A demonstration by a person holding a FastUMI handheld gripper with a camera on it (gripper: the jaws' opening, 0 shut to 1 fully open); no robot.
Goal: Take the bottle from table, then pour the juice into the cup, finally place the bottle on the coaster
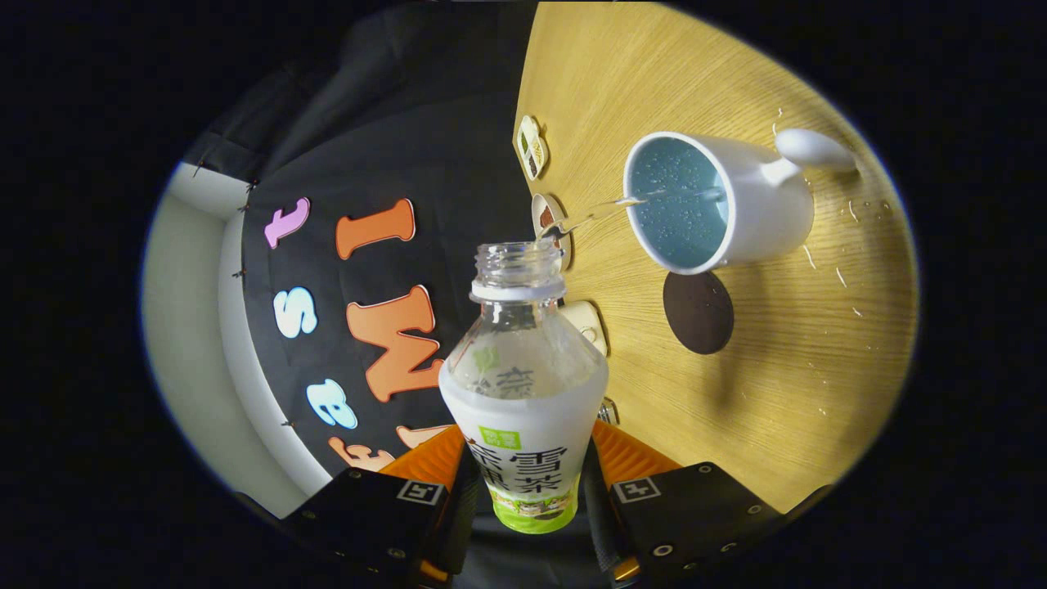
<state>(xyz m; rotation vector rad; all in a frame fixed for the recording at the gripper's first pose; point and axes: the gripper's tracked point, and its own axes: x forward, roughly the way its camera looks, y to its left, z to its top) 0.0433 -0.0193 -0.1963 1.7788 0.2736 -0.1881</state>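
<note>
We hold the uncapped juice bottle (523,393) pinched between both fingers of the gripper (527,499); the pads press on either side of its labelled lower body, and the neck points forward, away from the fingers. The whole view is rolled, so the wooden table (769,393) stands like a wall beside us, which tells us the bottle is tipped well over onto its side. Its long axis runs from the fingers out to the open mouth, and a thin clear stream (597,211) leaves that mouth and arcs across into the white cup (720,204), landing just inside the rim. The cup sits beyond the bottle mouth and off to the side toward the table, its handle turned away from us.

The dark round coaster (698,312) lies on the table just beside the cup, nearer to the fingers than the cup is. We judge that the pour is under way and that liquid remains in the bottle. Next we must swing the neck back upright and carry the base toward that coaster. Droplets (826,266) already dot the wood around the cup.
</note>
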